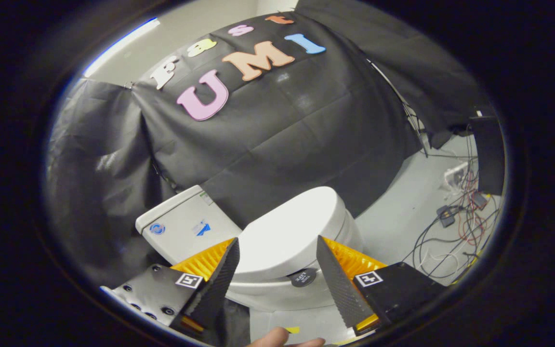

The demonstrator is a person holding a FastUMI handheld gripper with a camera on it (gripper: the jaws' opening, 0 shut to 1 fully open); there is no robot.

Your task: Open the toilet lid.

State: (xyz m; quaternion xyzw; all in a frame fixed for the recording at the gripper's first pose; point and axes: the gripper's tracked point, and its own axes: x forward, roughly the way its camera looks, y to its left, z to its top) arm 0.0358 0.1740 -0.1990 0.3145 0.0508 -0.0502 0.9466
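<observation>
Claw (pixel 277 248) above a closed toilet

The claw's fingers stand spread apart, gripping nothing; the white toilet lid (pixel 289 231) lies shut just beyond and between them, the tank (pixel 186 224) behind, cables (pixel 451 226) on the floor.

Gripper (pixel 277 250) mounts bear 2 square markers

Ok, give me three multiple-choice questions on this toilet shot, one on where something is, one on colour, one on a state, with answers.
1. Where is the toilet lid relative to the fingers?
A. just ahead, seen between them
B. behind them
C. clamped by both

2. What colour is the lid?
A. black
B. white
C. blue

3. What state is the lid in?
A. raised against the tank
B. removed
C. down, closed

Answers: 1 A, it shows in the gap of the open gripper; 2 B, its surface is plain white; 3 C, it lies flat over the bowl.
</observation>
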